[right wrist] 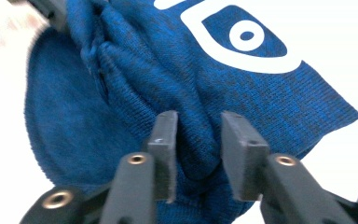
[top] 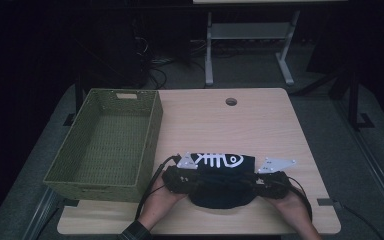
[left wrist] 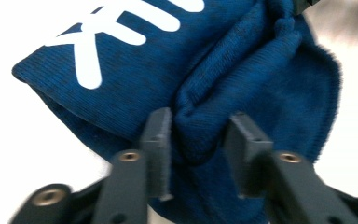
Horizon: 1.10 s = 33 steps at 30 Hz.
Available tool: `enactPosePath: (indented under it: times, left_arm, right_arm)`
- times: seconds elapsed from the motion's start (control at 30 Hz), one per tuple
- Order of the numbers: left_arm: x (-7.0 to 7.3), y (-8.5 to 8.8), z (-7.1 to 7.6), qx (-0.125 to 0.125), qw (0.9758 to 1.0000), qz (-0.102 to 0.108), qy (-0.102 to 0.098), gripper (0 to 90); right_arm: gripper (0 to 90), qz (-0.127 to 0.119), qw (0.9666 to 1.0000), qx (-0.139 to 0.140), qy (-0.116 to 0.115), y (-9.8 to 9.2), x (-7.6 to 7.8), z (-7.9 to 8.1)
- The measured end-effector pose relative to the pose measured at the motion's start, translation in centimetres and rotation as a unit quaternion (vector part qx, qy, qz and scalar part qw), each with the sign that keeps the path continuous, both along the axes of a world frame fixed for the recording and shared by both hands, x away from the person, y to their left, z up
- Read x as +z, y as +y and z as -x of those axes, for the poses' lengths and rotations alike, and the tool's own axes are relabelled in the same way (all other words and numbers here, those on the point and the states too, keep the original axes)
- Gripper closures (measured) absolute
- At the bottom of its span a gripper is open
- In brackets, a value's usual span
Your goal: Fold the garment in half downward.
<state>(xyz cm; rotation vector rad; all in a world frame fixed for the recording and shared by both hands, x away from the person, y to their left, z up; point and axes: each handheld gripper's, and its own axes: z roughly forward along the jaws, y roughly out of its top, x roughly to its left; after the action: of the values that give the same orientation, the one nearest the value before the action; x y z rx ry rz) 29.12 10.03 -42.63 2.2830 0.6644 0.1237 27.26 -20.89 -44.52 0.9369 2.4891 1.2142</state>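
Left gripper (left wrist: 198, 140): its two black jaws pinch a bunched fold of the blue knit cloth (left wrist: 242, 79); the fold fills the gap between them.
Right gripper (right wrist: 198, 137): its jaws likewise clamp a gathered ridge of the same cloth, fabric pressed between both pads.
Cloth, close up: deep blue knit with darker flecks, soft and creased where it is gathered; a bold white print runs across it, bar-shaped strokes in the left gripper view, a ringed eye shape in the right gripper view.
Cloth, from above: looks near black, with a white fish-skeleton print (top: 219, 160) on its far part; the near part sags in a rounded lobe.
Cloth position: stretched between the two grippers (top: 180, 179) (top: 272, 181), one at each end, over the near middle of the wooden table (top: 260, 120).
Hands: a hand (top: 162, 200) behind each gripper, coming in from the near edge.
Basket (top: 150, 135): green woven, rectangular, on the table's left side, just beside the left gripper, apart from the cloth.
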Motion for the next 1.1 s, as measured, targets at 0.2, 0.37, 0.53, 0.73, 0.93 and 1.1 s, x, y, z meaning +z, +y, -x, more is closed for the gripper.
enactPosePath:
  times: [0.2,0.37,0.53,0.73,0.93,1.1]
  left_arm:
    - [2.6,0.7,0.7,-0.001,0.9995,0.016,-0.029,51.5]
    - [4.0,1.3,0.4,0.001,0.9988,0.033,-0.036,52.0]
    - [4.3,1.0,-0.7,0.009,0.9985,0.038,-0.039,62.6]
    - [3.8,-0.1,-3.0,0.022,0.9986,0.041,-0.026,80.5]
    - [3.0,-1.0,-5.0,0.033,0.9990,0.023,-0.020,89.8]
    - [2.0,-1.4,-6.3,0.044,0.9988,0.012,-0.016,89.8]
  right_arm:
    - [55.5,-0.041,0.9990,0.003,-0.018,-1.1,2.1,0.9]
    - [56.1,-0.065,0.9974,0.002,-0.032,-2.0,3.7,1.2]
    - [67.9,-0.072,0.9969,-0.003,-0.032,-2.6,4.4,0.2]
    - [89.4,-0.059,0.9981,0.003,-0.019,-1.9,3.6,-0.8]
    - [89.9,-0.048,0.9987,0.016,-0.003,-1.4,2.6,-0.8]
    - [89.9,-0.047,0.9986,0.022,0.006,-1.2,2.0,-0.5]
